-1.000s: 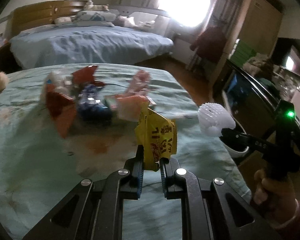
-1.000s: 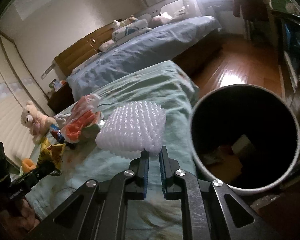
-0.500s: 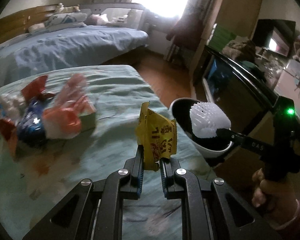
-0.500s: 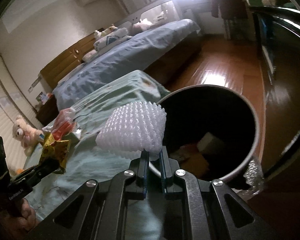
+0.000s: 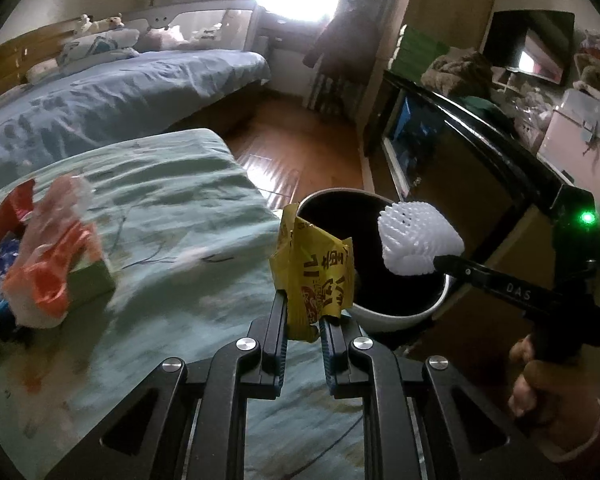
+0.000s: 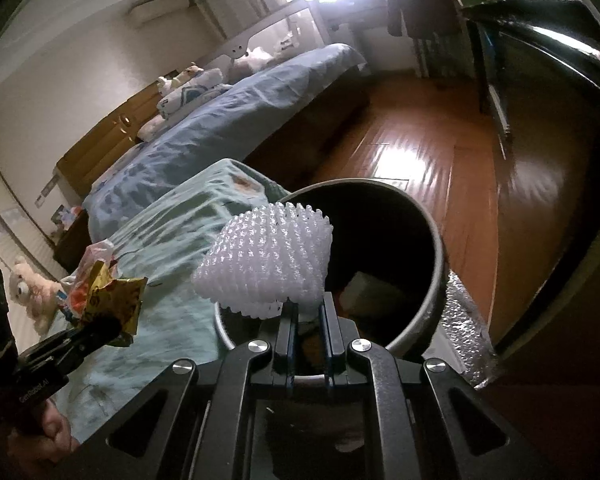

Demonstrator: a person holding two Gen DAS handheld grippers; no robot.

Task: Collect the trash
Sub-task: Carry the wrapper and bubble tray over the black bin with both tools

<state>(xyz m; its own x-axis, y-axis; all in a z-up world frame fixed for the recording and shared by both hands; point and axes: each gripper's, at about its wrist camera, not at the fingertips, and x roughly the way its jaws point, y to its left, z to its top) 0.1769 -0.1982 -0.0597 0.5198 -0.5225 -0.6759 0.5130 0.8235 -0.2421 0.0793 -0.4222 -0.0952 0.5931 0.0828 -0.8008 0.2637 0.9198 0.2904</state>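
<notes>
My left gripper [image 5: 303, 312] is shut on a yellow snack wrapper [image 5: 312, 268] and holds it at the near rim of the round trash bin [image 5: 404, 314]. My right gripper [image 6: 306, 312] is shut on a white foam fruit net [image 6: 266, 262] and holds it over the bin's mouth [image 6: 438, 240]. The net [image 5: 418, 240] and the right gripper [image 5: 440, 262] also show in the left wrist view. The wrapper [image 6: 112, 300] and the left gripper [image 6: 112, 326] show at the left of the right wrist view. Scraps lie inside the bin [image 6: 370, 292].
A heap of orange, pink and blue wrappers [image 5: 48, 256] with a green box lies on the green bedspread [image 5: 172, 208] at the left. A blue bed [image 5: 112, 92] stands behind. A dark cabinet [image 5: 460, 136] flanks the bin on the right. A plush toy [image 6: 32, 288] sits far left.
Both grippers have swung right from the bed toward the bin. The foam net now hangs over the bin's mouth, and the yellow wrapper has reached its rim.
</notes>
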